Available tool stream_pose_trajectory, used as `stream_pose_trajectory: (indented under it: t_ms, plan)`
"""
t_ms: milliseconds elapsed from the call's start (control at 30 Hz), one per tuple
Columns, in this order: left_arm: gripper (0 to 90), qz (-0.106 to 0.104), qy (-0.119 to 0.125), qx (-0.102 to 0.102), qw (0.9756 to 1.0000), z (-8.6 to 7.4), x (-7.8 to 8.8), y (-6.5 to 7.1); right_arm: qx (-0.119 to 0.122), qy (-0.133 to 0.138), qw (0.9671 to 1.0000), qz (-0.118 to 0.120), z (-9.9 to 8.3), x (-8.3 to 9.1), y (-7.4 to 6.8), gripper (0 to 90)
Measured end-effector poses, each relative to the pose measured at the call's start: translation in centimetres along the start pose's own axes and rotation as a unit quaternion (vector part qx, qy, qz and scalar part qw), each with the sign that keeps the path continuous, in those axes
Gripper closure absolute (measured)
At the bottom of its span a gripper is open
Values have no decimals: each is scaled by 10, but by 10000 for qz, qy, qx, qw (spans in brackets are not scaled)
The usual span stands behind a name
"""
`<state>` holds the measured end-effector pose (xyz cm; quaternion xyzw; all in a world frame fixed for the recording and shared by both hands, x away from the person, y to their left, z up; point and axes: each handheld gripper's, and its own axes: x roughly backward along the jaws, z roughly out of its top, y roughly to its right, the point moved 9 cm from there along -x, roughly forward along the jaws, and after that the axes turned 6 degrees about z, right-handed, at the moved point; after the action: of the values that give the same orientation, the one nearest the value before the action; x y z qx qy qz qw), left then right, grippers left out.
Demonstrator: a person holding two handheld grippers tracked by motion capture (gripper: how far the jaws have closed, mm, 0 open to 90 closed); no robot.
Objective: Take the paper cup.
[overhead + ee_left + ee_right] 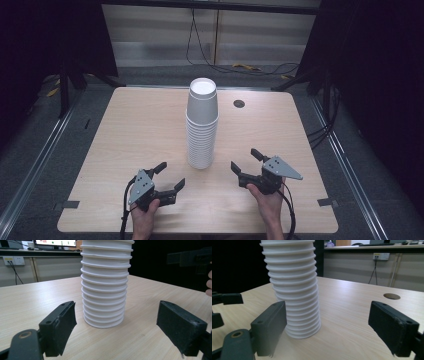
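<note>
Stack of white paper cups (202, 125), upright, rims ribbed — top cup inverted

cup stack (202, 125): white, ribbed | table (125, 145): light woodgrain | jaws: black

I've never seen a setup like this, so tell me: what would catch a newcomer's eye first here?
First, the tall stack of white paper cups, standing upright, mouths down, near the middle of the pale wooden table. Next, the two black hand-held tools: the left tool and the right tool sit on either side of the stack near the front edge, both with jaws spread open and empty, pointing towards the cups without touching them.
</note>
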<state>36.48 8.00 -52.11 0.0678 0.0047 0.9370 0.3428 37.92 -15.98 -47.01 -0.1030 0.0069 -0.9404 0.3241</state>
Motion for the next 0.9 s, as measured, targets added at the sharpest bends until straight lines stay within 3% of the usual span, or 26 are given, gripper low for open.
stream_pose_trajectory:
  t_ms: [600,900]
  plan:
    - [156,9,14,7,10000,0,0,0,102,9,9972,743,52,-11,-22,217]
    - [157,-17,13,6,10000,0,0,1,238,-35,9956,906,73,-14,-26,222]
